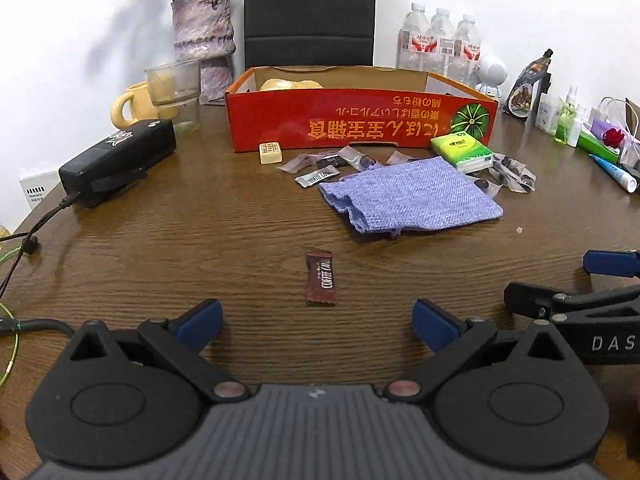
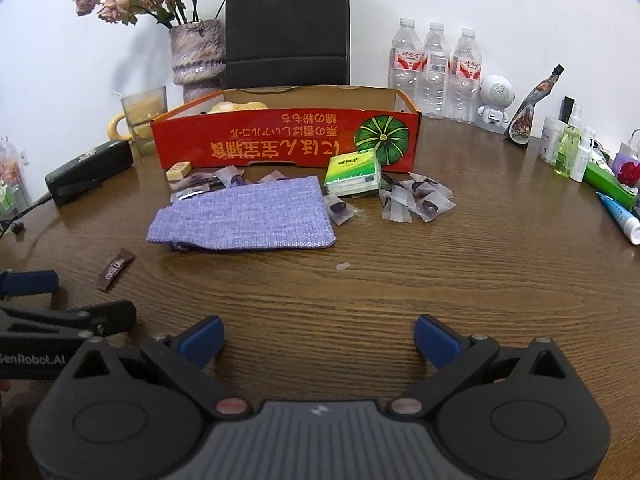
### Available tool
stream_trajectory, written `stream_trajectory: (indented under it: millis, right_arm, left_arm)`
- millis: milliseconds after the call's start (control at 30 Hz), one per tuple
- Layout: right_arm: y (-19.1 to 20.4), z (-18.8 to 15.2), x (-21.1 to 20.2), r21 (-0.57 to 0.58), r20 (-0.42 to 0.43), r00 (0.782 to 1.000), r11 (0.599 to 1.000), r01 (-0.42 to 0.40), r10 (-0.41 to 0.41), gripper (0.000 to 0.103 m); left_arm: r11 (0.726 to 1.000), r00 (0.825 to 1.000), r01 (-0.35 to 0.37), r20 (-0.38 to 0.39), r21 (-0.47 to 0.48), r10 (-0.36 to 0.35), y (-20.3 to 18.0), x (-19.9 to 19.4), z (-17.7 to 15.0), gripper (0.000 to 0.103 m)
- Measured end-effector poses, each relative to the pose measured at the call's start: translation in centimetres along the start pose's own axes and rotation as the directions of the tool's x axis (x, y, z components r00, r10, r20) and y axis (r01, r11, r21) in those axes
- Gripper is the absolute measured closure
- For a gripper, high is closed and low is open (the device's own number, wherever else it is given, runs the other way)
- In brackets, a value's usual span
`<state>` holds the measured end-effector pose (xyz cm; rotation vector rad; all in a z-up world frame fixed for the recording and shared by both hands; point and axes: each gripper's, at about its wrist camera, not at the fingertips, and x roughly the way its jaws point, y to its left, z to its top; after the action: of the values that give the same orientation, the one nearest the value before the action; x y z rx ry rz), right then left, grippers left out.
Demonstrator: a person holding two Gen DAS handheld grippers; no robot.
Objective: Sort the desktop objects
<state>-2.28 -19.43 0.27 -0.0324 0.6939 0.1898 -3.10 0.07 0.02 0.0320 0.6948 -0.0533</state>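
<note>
A brown coffee candy lies on the wooden table just ahead of my open, empty left gripper; it also shows in the right wrist view. A purple woven pouch lies flat mid-table. Behind it stand a red cardboard box, a green tissue pack, a cream mahjong tile and several clear-wrapped dark candies. My right gripper is open and empty above bare table; its fingers show at the right in the left wrist view.
A black power adapter with cable sits at left. A vase, a glass and a yellow mug stand at back left. Water bottles, a white toy robot and small bottles line the back right.
</note>
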Motion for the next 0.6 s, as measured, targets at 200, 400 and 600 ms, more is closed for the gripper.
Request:
stream_trajectory:
  millis: [200,400,600]
  right_arm:
    - [0.11,-0.01,0.03,-0.005,-0.002,1.000,1.000,0.005,-0.005,0.000]
    - [0.08,0.05,0.06,-0.004,-0.002,1.000,1.000,0.007,-0.007,0.000]
    - [0.08,0.06,0.12,-0.004,-0.002,1.000,1.000,0.008,-0.008,0.000]
  left_arm:
    - [1.000,1.000,-0.002,0.007,0.002,0.002,-0.06,0.03,-0.08,0.000]
    - [1.000,1.000,-0.002,0.008,0.002,0.002,-0.05,0.01,-0.06,0.000]
    - [1.000,1.000,-0.002,0.008,0.002,0.002,-0.07,0.02,-0.05,0.000]
